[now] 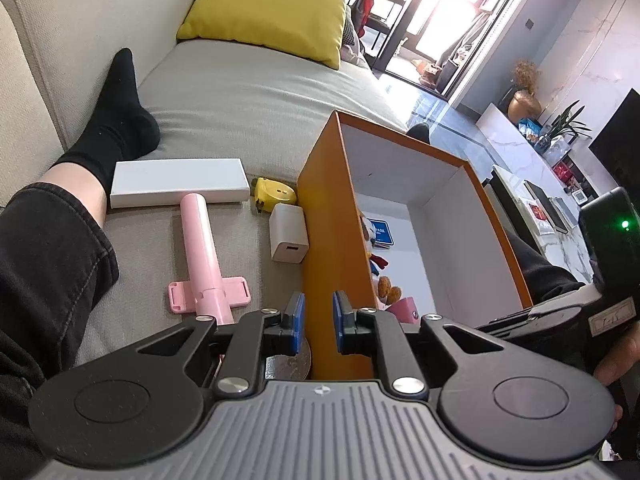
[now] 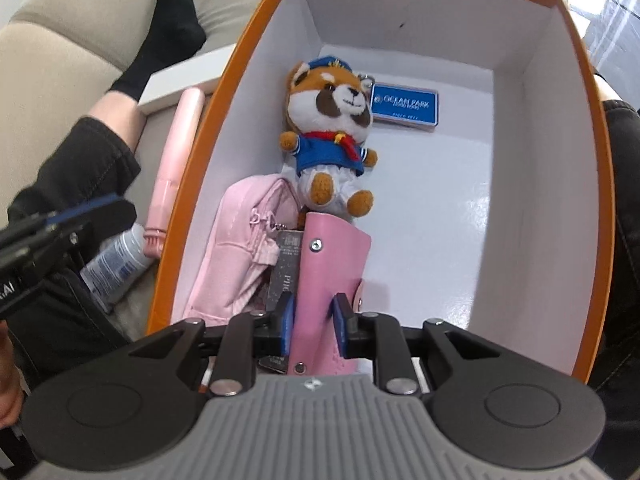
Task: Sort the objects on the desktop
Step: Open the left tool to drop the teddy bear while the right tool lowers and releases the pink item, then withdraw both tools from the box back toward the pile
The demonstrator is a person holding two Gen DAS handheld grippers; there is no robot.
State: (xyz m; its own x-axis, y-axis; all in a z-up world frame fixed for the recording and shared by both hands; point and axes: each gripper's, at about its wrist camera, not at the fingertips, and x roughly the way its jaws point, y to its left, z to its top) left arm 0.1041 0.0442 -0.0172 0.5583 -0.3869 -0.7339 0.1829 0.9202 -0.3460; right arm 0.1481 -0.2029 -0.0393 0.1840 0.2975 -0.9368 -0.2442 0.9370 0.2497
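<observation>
Blue pads of the right gripper (image 2: 313,322) clamp the pink key case (image 2: 328,264) inside the orange box (image 2: 592,128), beside the plush toy (image 2: 328,132). Lower it to the floor before releasing. Left gripper (image 1: 319,320) hangs empty, jaws apart, astride the box wall.

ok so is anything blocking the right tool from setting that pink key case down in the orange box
Nothing visible blocks it. The right tool holds the pink key case already inside the orange box. The pink pouch lies left of it, the plush keychain just ahead, and bare floor lies to the right.
</observation>
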